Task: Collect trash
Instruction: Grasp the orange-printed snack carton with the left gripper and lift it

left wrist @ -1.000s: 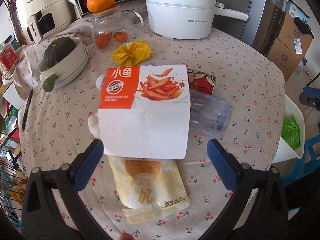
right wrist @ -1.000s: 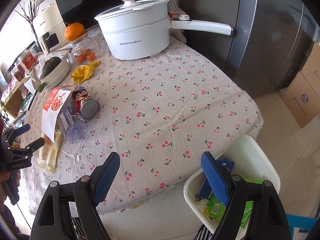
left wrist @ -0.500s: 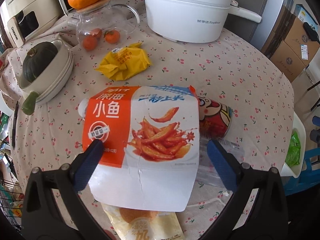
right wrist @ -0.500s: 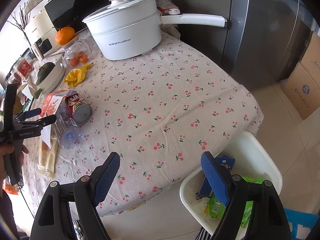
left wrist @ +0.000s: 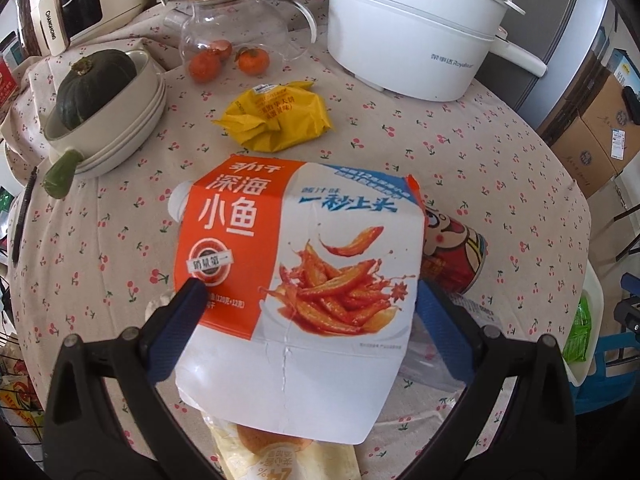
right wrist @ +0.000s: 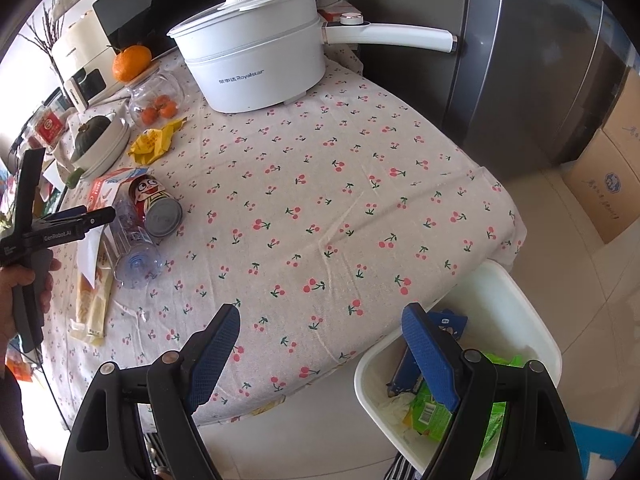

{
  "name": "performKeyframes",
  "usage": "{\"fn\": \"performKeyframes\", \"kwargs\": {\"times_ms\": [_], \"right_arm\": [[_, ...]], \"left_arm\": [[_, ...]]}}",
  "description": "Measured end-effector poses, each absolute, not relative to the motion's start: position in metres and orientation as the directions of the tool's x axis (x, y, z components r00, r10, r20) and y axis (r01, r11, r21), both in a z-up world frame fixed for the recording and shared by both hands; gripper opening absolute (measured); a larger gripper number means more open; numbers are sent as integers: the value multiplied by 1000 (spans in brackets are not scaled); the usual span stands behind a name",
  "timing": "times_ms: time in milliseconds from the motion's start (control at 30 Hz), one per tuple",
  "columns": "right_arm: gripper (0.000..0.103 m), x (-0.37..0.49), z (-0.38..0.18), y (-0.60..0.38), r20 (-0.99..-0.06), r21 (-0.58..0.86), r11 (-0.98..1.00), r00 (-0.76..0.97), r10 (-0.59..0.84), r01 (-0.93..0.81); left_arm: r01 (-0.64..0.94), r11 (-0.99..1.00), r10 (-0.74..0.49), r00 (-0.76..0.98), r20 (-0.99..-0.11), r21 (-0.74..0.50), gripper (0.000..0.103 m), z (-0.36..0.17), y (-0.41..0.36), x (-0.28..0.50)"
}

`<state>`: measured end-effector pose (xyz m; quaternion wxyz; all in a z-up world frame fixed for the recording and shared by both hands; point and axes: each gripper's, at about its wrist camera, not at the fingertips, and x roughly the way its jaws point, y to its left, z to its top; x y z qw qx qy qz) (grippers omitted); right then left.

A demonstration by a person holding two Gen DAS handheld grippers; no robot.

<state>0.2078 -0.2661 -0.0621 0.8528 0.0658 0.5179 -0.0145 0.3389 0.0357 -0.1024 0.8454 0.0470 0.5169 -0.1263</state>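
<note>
On white pot (left wrist: pixel 408 28): "Royalstar"; box (left wrist: pixel 296 280): "小鱼".

Glossy printed cardboard snack box (left wrist: pixel 304 280) lies on matt cherry-print cloth (left wrist: pixel 460 152); beside it, clear crinkled plastic bottle (right wrist: pixel 134 248).

Cherry-print tablecloth (right wrist: pixel 360 184), grey fridge (right wrist: pixel 532 64)

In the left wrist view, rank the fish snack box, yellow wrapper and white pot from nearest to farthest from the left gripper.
1. fish snack box, between the left gripper fingers.
2. yellow wrapper, mid-table beyond it.
3. white pot, far right.
</note>
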Motion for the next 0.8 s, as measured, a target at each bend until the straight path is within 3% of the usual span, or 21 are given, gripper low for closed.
{"fn": "performKeyframes", "kwargs": {"times_ms": [233, 333, 400, 500, 567, 600, 733, 800], "right_arm": [[85, 208, -61, -262, -883, 102, 992, 467, 53, 80], [85, 208, -61, -262, -882, 102, 991, 468, 52, 82], [85, 208, -62, -262, -883, 103, 991, 466, 52, 85], [85, 208, -62, -260, -883, 106, 991, 465, 55, 85], [85, 207, -63, -258, -884, 102, 991, 465, 52, 82], [85, 207, -63, -258, -884, 100, 992, 464, 52, 80], [85, 208, -62, -254, -882, 99, 992, 468, 52, 77], [85, 209, -62, -251, -881, 105, 991, 470, 56, 78]], "left_arm": [[341, 937, -106, 499, -860, 82, 102, -94, 26, 298], [371, 919, -78, 505, -860, 135, 95, -98, 19, 283], [386, 903, -43, 515, -856, 187, 82, -103, 14, 275], [389, 866, 62, 540, -839, 314, 53, -116, 4, 268], [374, 849, 111, 565, -818, 373, 45, -121, 0, 265], [364, 849, 116, 577, -808, 382, 36, -120, -1, 263], [311, 871, 118, 619, -777, 380, 17, -102, 5, 257], [269, 895, 109, 643, -758, 356, 13, -88, 14, 255]]}}
